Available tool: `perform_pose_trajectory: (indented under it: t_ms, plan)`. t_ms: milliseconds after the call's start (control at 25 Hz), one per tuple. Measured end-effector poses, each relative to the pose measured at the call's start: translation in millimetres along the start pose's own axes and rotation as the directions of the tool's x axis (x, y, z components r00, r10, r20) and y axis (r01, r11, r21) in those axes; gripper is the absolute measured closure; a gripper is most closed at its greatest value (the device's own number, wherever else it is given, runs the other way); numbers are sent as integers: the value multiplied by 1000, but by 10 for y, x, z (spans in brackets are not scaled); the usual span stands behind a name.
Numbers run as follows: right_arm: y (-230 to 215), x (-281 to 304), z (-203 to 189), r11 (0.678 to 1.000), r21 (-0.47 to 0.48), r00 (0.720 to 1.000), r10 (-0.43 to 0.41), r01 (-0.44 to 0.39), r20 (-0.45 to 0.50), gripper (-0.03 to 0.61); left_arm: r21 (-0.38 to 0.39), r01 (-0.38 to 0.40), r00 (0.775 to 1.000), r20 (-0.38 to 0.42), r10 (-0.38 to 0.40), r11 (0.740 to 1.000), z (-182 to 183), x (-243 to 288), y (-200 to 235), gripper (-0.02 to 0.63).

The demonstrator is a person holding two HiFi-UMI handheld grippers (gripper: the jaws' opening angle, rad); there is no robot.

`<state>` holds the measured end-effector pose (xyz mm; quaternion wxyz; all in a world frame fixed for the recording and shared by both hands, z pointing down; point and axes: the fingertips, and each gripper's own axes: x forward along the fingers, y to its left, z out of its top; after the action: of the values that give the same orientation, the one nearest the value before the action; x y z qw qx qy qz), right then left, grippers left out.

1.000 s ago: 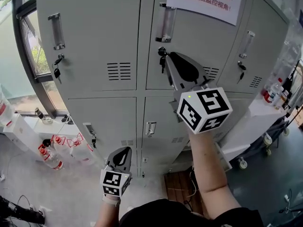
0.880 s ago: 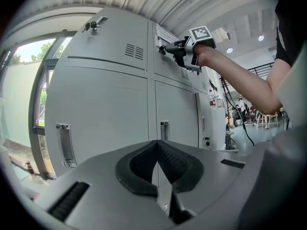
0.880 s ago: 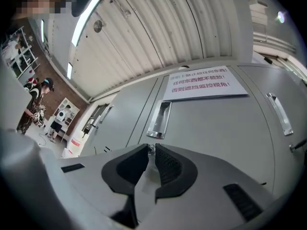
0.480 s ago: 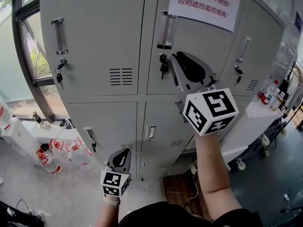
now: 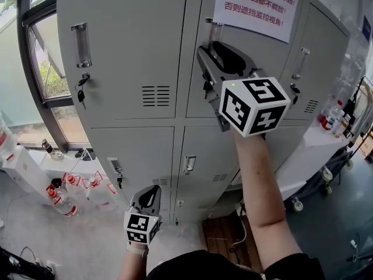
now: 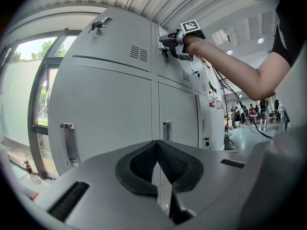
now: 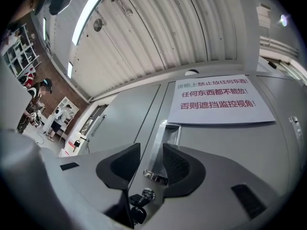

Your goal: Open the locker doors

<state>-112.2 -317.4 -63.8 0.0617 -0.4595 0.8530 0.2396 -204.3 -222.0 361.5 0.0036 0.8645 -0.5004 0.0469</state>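
The grey upper middle locker door [image 5: 198, 107] carries a paper notice [image 5: 256, 4], a vertical metal handle [image 7: 165, 138] and keys in its lock [image 7: 141, 195]. My right gripper [image 5: 211, 46] is raised to that handle. In the right gripper view the right gripper [image 7: 151, 150] has its jaws opening, and the handle's lower end stands between the pads without being pressed. My left gripper [image 5: 150, 191] hangs low in front of the lower lockers. In the left gripper view the left gripper [image 6: 157, 145] is shut on nothing.
The upper left door has a handle [image 5: 81, 44] and hanging keys [image 5: 80, 92]. The lower doors have handles [image 5: 188, 164] too. A window [image 5: 46, 69] lies left, bottles [image 5: 64, 191] stand on the floor, and a white cart [image 5: 315, 150] is at the right.
My right gripper rose from the key lock up to the door handle and its jaws spread apart. The left gripper stayed low and shut.
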Motion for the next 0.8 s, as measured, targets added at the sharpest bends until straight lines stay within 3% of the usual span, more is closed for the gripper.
perform_pose_trajectory:
  t_ms: [520, 800]
  plan:
    - [29, 149, -40, 993, 110, 999, -53, 52, 3, 422, 0, 27, 999, -19, -27, 1000, -217, -318, 206, 597]
    - [27, 116, -10, 985, 170, 999, -38, 36, 10, 445, -2, 70, 996, -47, -70, 998, -383, -435, 216, 597]
